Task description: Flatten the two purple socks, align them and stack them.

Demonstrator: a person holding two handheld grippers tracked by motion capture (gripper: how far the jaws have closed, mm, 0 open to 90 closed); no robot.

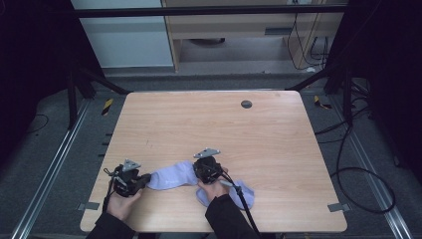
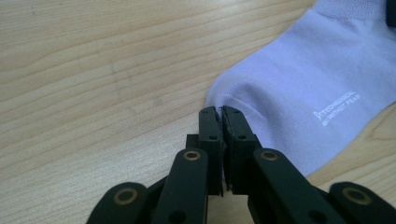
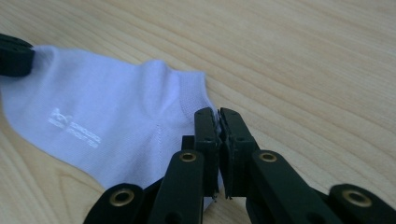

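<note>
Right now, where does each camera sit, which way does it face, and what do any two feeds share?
High view: above the near table edge, looking forward and down at the table; forearms, left tongs, right tongs and a second sock.
Left gripper view: rides the left tongs, looking along shut jaws pinching the sock toe.
Right gripper view: rides the right tongs, shut on the sock's opening edge.
Shared: the lavender sock's white lettering.

Even, soft overhead light (dark surroundings beyond); close views sharp, their bottom edges slightly blurred.
</note>
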